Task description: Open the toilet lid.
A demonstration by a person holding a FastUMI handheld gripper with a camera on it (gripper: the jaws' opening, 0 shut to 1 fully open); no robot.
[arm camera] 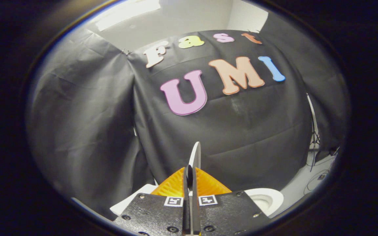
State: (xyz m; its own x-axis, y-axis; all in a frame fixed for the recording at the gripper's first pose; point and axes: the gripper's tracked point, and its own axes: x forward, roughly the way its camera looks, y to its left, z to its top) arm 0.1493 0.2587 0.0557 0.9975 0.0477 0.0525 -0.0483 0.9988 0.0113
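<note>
Gripper (191, 173): low centre of the frame, fingers pressed close, pinching the thin edge of the lid between them.
Lid (196, 154): seen edge-on, standing upright, rising just above the fingertips at centre.
Bowl (265, 199): lower right, beside the gripper body, open rim showing.
Wall (241, 131): dark cloth behind the lid.
Floor (307, 183): pale, far lower right, cables lying on it.

No legible wording, two square black-and-white coded tags (173, 201) on the gripper (191, 175), seemingly without letters, jaws pinching the toilet lid (196, 152)
</note>
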